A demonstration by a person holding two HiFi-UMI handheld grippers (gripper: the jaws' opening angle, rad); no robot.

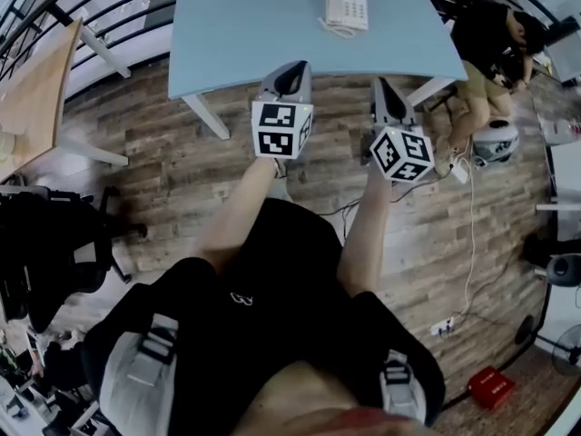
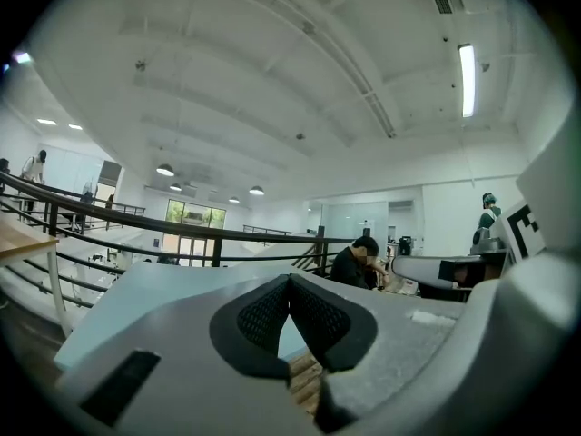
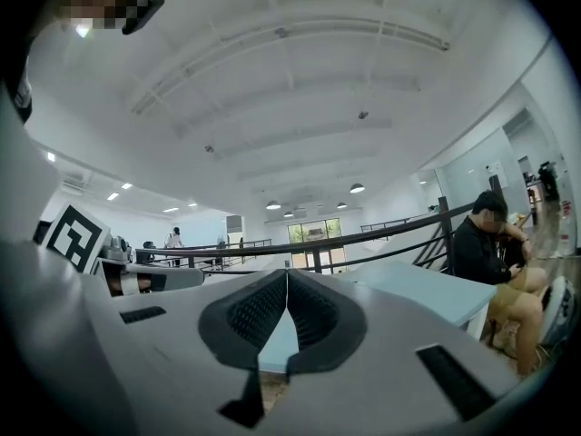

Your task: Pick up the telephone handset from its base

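A white telephone (image 1: 348, 8) with its handset resting on the base sits on the far side of the light blue table (image 1: 272, 25). My left gripper (image 1: 291, 74) hovers at the table's near edge, jaws shut with nothing between them, tips meeting (image 2: 290, 282). My right gripper (image 1: 381, 86) is beside it, just short of the table's near edge, also shut and empty, pads touching (image 3: 287, 277). Both point level toward the table. The phone does not show in either gripper view.
A seated person (image 1: 495, 39) is right of the table, with a helmet (image 1: 495, 141) and cables (image 1: 467, 243) on the wood floor. A wooden table (image 1: 32, 89) stands at left, a black chair (image 1: 54, 243) below it. Railings (image 2: 136, 225) run behind.
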